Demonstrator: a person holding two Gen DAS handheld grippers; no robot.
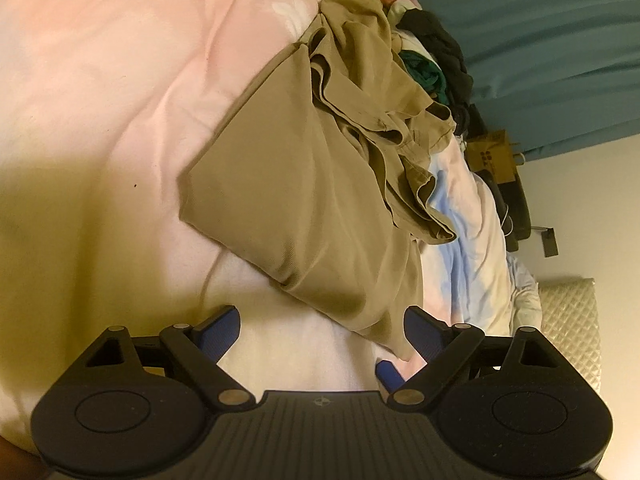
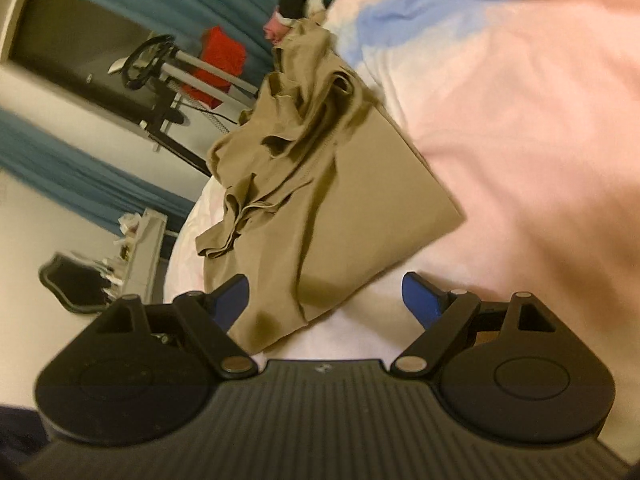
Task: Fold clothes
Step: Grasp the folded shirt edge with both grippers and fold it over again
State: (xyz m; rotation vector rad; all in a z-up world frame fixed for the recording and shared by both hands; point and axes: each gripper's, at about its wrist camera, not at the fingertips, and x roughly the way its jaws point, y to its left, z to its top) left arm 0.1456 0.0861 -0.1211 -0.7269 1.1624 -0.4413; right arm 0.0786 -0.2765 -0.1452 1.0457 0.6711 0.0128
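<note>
A khaki garment (image 1: 304, 200) lies on the pink and white bedsheet (image 1: 120, 100), its near half flat and its far half bunched in folds. In the left wrist view my left gripper (image 1: 322, 334) is open just above the sheet, and the garment's near corner reaches in beside its right finger (image 1: 420, 336) without being pinched. From the other side, the same khaki garment (image 2: 332, 208) runs away from my right gripper (image 2: 324, 300). This gripper is open too, with the garment's near edge lying by its left finger (image 2: 232, 300). The pads press on nothing.
A pile of black, green and pink clothes (image 1: 436, 60) sits beyond the garment, before a teal curtain (image 1: 540, 40). A cardboard box (image 1: 492, 156) and a quilted panel (image 1: 572, 320) stand at the right. The bed's edge, a metal frame (image 2: 160, 80) and a red object (image 2: 218, 64) lie left in the right wrist view.
</note>
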